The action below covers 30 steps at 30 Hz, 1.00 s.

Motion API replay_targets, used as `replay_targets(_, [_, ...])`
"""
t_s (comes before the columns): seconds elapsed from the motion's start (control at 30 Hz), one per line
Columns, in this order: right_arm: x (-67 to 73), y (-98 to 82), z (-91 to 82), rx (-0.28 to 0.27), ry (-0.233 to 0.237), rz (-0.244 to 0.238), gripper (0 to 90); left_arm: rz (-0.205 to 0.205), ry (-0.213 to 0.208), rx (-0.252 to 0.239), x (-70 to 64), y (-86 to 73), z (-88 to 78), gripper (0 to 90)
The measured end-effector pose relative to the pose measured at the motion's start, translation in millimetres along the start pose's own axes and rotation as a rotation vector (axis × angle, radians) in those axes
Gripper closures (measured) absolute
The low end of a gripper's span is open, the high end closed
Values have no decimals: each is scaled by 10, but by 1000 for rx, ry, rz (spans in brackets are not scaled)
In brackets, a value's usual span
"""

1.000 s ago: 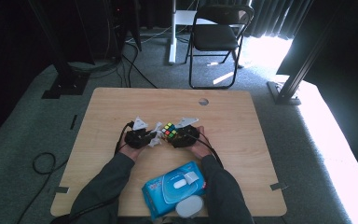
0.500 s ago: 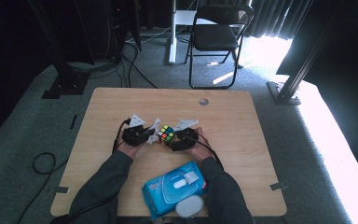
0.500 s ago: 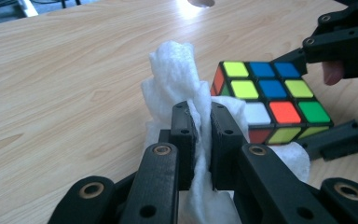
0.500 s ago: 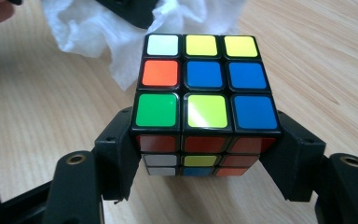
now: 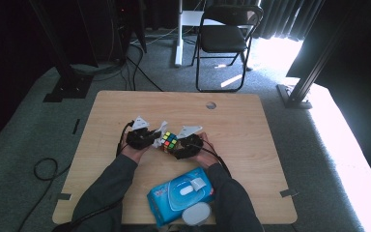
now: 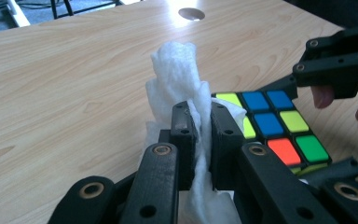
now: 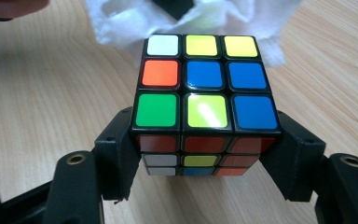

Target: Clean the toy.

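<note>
Nothing has shifted over the last second: the right gripper [image 7: 205, 154] stays clamped on the cube [image 5: 169, 140] at surface centre, the left gripper's [image 6: 200, 135] fingers pinching the wipe [image 6: 179, 79] at its nine o'clock, so wiping looks stalled.

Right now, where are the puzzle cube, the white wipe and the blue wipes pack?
puzzle cube [image 7: 204, 74], right gripper view, centre blue tile of its top face.
white wipe [image 6: 177, 70], left gripper view, bunched upper end.
blue wipes pack [image 5: 162, 198], high view, left part of its top.
</note>
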State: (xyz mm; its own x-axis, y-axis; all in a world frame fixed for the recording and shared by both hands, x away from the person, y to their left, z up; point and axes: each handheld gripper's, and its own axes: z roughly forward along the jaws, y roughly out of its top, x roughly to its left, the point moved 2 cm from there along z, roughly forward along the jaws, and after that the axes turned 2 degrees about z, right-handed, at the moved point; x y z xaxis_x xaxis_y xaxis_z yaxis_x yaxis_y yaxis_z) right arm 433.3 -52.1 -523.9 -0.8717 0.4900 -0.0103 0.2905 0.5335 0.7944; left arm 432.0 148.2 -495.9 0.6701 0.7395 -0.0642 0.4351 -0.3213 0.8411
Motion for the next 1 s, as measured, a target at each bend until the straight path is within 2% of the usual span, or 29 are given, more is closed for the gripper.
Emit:
replay_targets(0.13, [53, 41, -3, -8, 8, -23, 343, 14, -13, 0, 2, 4, 5, 824])
replay_targets(0.53, [64, 90, -63, -34, 27, -21, 344, 21, -33, 42, 34, -77, 67, 827])
replay_targets(0.67, [41, 106, -109, -52, 28, -9, 344, 34, -40, 73, 36, -120, 103, 826])
replay_targets(1.0, [-21, 104, -165, -69, 14, 18, 344, 39, -41, 104, 8, -196, 137, 826])
